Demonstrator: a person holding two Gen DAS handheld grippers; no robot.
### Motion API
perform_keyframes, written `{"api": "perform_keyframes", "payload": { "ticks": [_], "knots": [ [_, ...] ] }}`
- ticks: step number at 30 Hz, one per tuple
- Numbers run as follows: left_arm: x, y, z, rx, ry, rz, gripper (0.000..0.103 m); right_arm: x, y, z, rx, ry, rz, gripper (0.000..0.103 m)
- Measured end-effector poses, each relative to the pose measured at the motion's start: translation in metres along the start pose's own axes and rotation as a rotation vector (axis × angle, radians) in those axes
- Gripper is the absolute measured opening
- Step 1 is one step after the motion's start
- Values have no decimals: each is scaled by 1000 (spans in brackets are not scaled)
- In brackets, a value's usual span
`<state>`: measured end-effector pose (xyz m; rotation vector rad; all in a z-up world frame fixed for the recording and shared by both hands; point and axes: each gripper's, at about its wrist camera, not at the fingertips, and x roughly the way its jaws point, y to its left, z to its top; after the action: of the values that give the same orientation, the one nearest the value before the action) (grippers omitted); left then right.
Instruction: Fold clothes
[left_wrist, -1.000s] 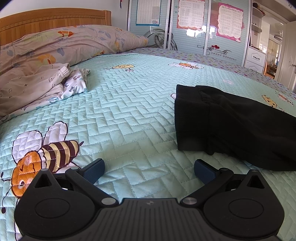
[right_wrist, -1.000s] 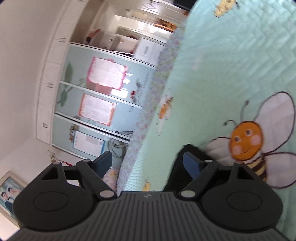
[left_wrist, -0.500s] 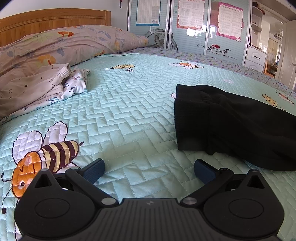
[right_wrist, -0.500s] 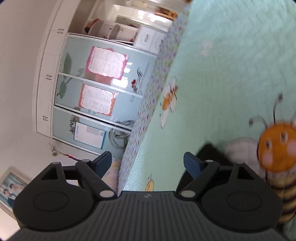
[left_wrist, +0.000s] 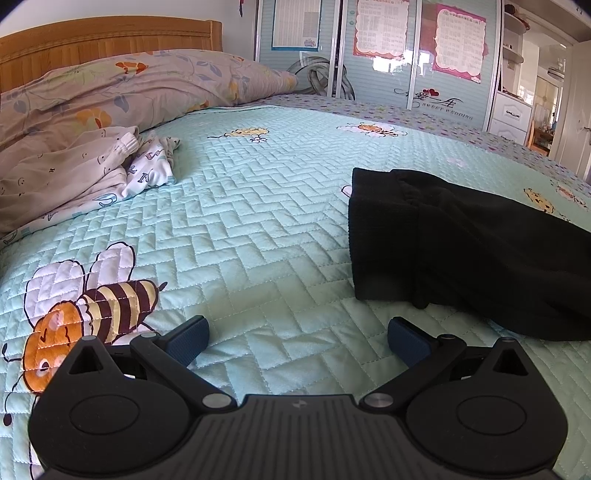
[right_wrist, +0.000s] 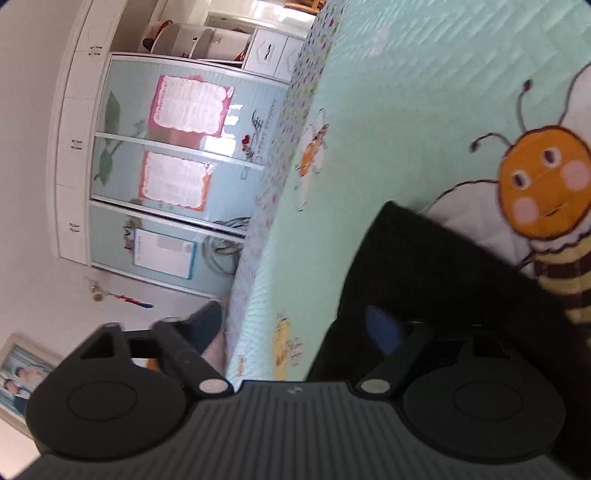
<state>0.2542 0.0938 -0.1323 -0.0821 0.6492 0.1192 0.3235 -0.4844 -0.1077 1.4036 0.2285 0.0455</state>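
Left gripper (left_wrist: 297, 341) wide open, empty, low over bedspread (left_wrist: 258, 206). Black garment (left_wrist: 461, 251) lies ahead-right, long axis running rightward. Right gripper (right_wrist: 295, 328) open, empty, rolled sideways, nearer it.

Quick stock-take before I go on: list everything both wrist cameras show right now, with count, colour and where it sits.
black garment: one, black, lying on the quilt, right of centre
quilt: one, mint green with bee prints, covering the bed
pale clothes pile: one heap, cream and white prints, far left by the pillow
pillow: one, beige floral, against the headboard
headboard: one, wooden, far end
wardrobe doors: pale blue, posters on them, behind the bed
left gripper: jaws open, low over bare quilt
right gripper: jaws open, tilted sideways over the black garment
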Motion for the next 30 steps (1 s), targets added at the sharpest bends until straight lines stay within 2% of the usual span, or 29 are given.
{"api": "perform_keyframes", "payload": {
  "ticks": [4, 5, 8, 10, 13, 15, 17, 19, 20, 23, 25, 26, 27, 29, 30],
  "knots": [
    [1, -2, 0, 6, 3, 5, 103, -9, 5, -22, -8, 31, 44, 90],
    [1, -2, 0, 6, 4, 5, 103, -4, 8, -29, -24, 65, 32, 93],
    [1, -1, 1, 3, 3, 2, 103, 18, 13, -47, -97, 177, -34, 92],
    [2, 0, 1, 1, 4, 1, 103, 25, 21, -54, -155, 159, -93, 92],
    [2, 0, 2, 3, 6, 2, 103, 25, 39, -71, -190, 198, -42, 92],
    [2, 0, 2, 2, 7, 2, 103, 22, 52, -91, -308, 266, -95, 92],
    [2, 2, 3, -8, 5, -8, 103, -2, 65, -112, -445, 272, -127, 91],
    [-1, 16, 6, -111, -2, -80, 102, -40, 71, -128, -549, 259, -76, 91],
    [-2, 27, 6, -208, -8, -150, 102, -62, 70, -134, -577, 247, -69, 91],
    [0, 58, 8, -505, 6, -355, 102, -119, 57, -135, -542, 224, -71, 92],
    [4, 61, 14, -611, 68, -447, 102, -153, 45, -128, -481, 187, -82, 92],
    [8, 58, 15, -676, 101, -518, 102, -169, 39, -125, -451, 168, -85, 92],
    [11, 54, 16, -742, 136, -592, 102, -179, 34, -123, -431, 157, -89, 92],
    [21, 39, 9, -888, 215, -686, 102, -196, 26, -119, -429, 144, -101, 92],
    [27, 32, 5, -962, 255, -731, 102, -191, 20, -122, -438, 138, -111, 92]
  ]
}}
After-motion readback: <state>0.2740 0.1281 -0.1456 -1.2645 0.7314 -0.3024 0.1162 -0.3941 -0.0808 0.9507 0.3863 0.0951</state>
